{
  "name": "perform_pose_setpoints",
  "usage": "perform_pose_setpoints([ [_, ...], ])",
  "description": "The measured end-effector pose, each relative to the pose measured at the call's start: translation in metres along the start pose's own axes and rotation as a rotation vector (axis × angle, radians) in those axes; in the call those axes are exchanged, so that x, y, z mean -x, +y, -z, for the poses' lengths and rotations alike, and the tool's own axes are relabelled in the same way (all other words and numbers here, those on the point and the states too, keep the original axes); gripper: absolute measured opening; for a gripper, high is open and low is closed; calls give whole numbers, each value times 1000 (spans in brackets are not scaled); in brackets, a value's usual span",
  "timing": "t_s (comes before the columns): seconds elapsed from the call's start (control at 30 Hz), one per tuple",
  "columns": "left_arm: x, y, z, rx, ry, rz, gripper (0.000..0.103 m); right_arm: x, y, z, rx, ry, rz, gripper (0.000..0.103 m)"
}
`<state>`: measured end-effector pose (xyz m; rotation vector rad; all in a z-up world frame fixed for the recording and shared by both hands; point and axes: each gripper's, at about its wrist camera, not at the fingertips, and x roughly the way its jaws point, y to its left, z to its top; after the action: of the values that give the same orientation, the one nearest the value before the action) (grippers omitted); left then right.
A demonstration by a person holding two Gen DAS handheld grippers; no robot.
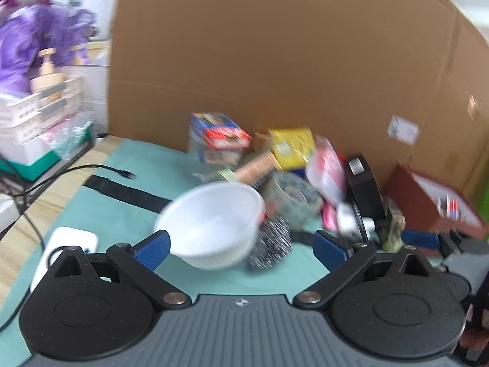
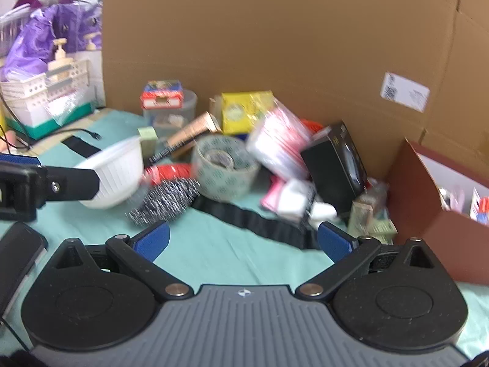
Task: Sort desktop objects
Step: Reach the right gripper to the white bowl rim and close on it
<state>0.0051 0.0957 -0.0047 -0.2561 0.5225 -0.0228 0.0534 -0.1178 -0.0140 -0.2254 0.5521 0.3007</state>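
Desktop objects: a jumbled heap on the teal mat [image 2: 214, 250], packed toward the cardboard wall [image 2: 275, 30].
Left gripper [image 1: 241, 244]: jaws spread wide, nothing between the pads; white bowl [image 1: 214, 220] tilted just ahead, steel scourer [image 1: 270, 246] touching its right side.
Right gripper [image 2: 243, 241]: jaws wide, empty — bare mat directly ahead, crossed by a black strap [image 2: 256, 223].
Heap, farther out: tape roll [image 2: 226, 168], yellow box [image 2: 244, 110], black box [image 2: 336, 162].
Right edge: brown box [image 2: 428, 214], open-topped.
Open room: near mat strip — otherwise crowded.
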Motion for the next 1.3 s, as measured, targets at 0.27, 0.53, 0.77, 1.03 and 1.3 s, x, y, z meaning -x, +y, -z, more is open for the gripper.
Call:
perform_pose_setpoints([
  [0.27,-13,46,-17,99,-19,-94,97,-1,24,-37,6,-112,-78,98],
  [0.53,-55,69,-12,120,96,-83,85,-35,61,-52,68,-68,-164,71],
  [0.77,-74,69,-7,111,150,-41,82,-53,70,-42,80,7,-204,49],
  [1.03,-80,61,-5,87,169,-9,70,-55,70,-37,97,20,-202,44],
  [1.3,-88,55,0,76,213,24,38,-62,73,-30,99,48,-226,29],
])
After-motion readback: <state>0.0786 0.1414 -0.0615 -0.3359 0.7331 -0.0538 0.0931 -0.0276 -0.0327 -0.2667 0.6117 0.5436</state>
